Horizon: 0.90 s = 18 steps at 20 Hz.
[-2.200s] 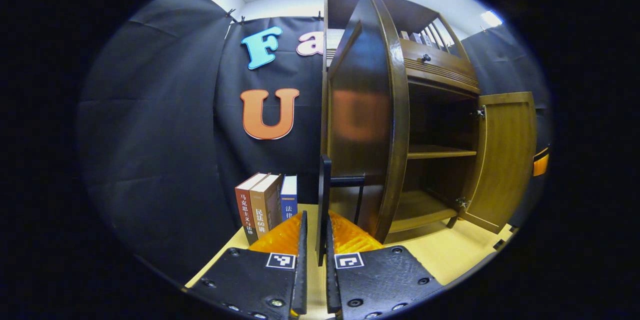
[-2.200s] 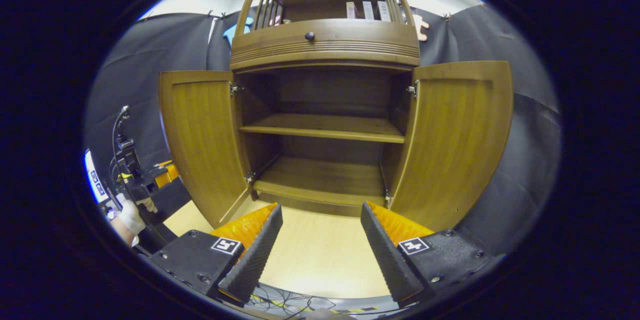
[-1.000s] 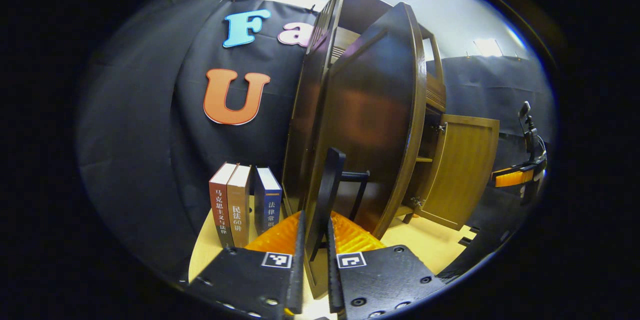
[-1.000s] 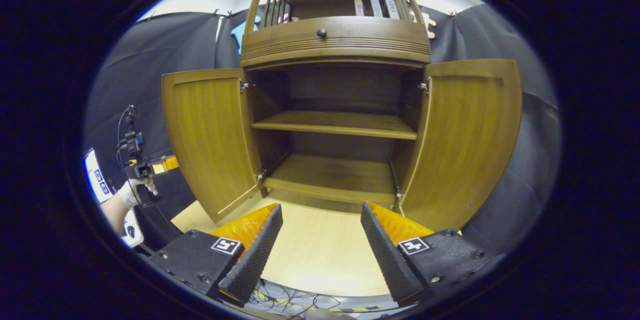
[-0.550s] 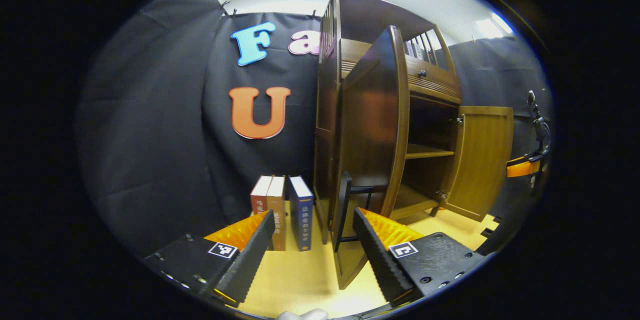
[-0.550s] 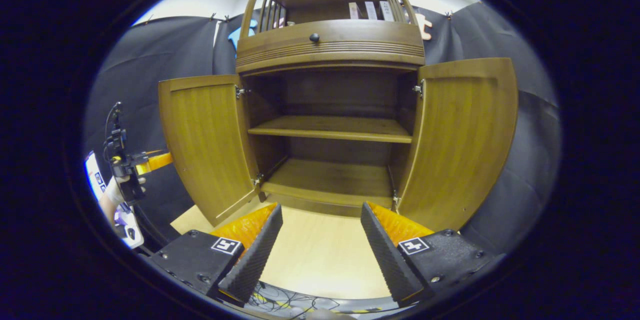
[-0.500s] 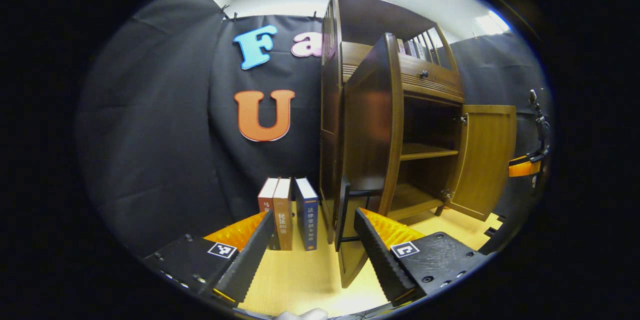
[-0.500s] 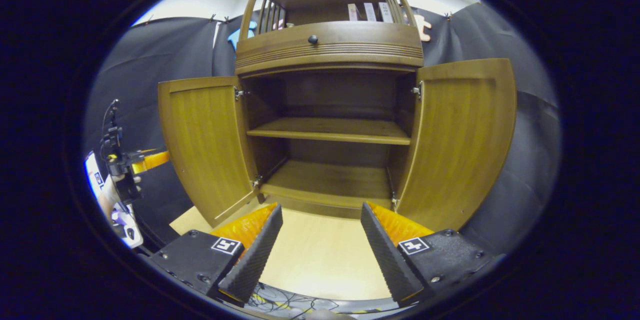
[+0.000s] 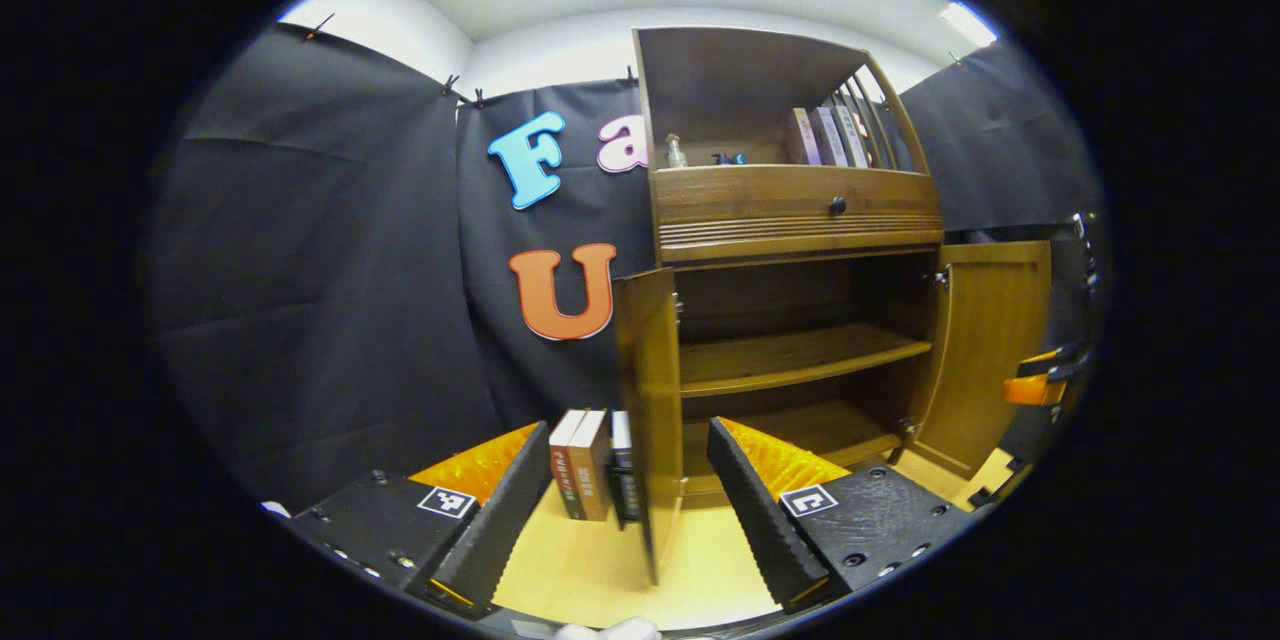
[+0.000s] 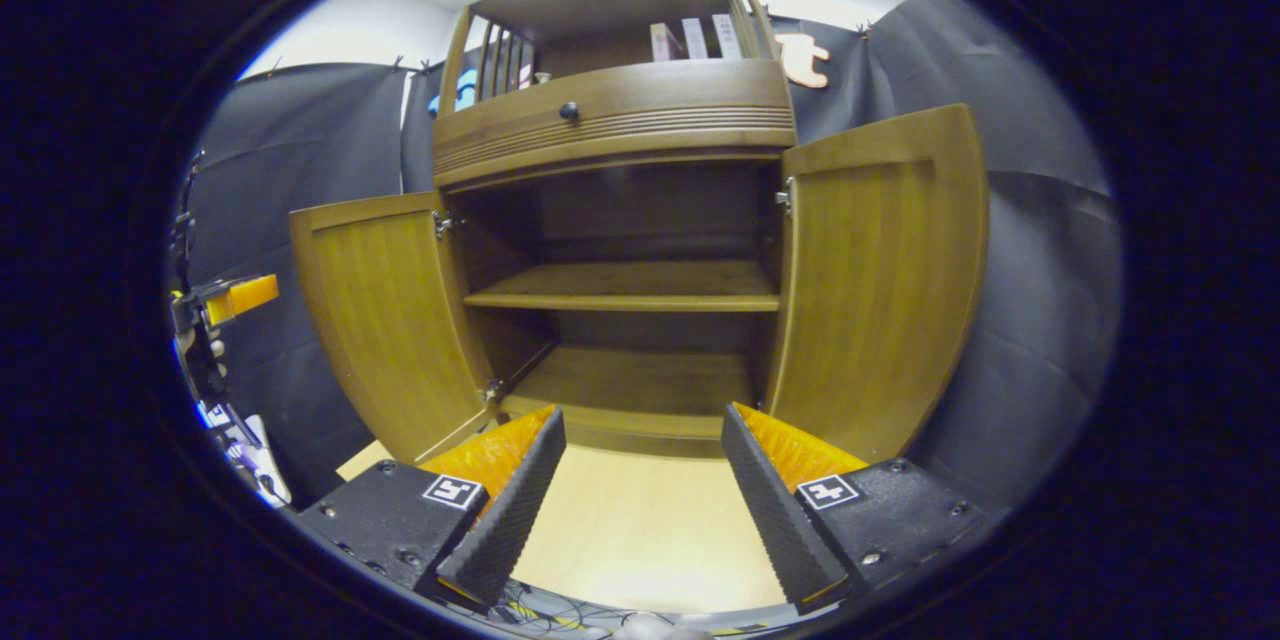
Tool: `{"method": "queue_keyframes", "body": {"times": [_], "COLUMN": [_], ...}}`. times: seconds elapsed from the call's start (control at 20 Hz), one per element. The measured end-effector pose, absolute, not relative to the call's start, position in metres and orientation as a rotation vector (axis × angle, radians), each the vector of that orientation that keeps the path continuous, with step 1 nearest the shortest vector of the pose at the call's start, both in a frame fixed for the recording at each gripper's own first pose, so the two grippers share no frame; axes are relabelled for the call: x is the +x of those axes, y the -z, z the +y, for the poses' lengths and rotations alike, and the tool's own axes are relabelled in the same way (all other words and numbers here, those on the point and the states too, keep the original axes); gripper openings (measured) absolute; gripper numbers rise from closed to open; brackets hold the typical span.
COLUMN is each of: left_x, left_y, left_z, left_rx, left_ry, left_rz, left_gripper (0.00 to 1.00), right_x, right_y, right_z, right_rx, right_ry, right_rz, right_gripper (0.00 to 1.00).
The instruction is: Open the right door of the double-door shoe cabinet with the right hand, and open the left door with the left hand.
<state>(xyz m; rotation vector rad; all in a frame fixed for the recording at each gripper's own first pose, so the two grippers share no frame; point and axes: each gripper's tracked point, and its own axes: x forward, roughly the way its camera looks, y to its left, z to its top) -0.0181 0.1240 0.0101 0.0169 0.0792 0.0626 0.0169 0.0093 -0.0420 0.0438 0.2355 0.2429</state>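
Your left gripper (image 9: 620, 510) has let go of the left door (image 9: 648, 400) and backed off (jaws wide, like the right gripper's (image 10: 640, 490)), so both doors look open, task seemingly done.

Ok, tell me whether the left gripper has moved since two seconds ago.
Yes. The left gripper let go of the left door, opened, and backed away from the cabinet.

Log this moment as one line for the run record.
left door open | right door open | left hand-held gripper open, holding nothing | right hand-held gripper open, holding nothing | shelves bare
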Motion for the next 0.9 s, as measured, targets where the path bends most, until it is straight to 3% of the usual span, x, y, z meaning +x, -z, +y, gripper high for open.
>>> {"method": "queue_keyframes", "body": {"times": [0.45, 0.5, 0.55, 0.85, 0.9], "left_x": [-0.002, -0.002, -0.003, -0.006, -0.005], "left_y": [0.003, 0.006, 0.011, 0.023, 0.020], "left_z": [-0.009, -0.020, -0.031, -0.064, -0.063], "left_rx": [0.028, 0.009, -0.001, -0.016, -0.013], "left_ry": [-0.058, -0.059, -0.058, -0.026, -0.026], "left_rz": [0.098, 0.100, 0.098, 0.098, 0.094], "left_gripper": [0.96, 1.00, 0.96, 0.96, 1.00], "right_x": [0.024, 0.022, 0.021, 0.017, 0.017], "right_y": [0.017, 0.016, 0.014, 0.011, 0.010], "right_z": [-0.038, -0.041, -0.043, -0.053, -0.053], "right_rx": [0.059, 0.065, 0.071, 0.048, 0.049], "right_ry": [-0.202, -0.197, -0.193, -0.159, -0.156], "right_rz": [0.172, 0.167, 0.161, 0.144, 0.141], "right_gripper": [0.99, 0.99, 0.99, 0.99, 0.99]}}
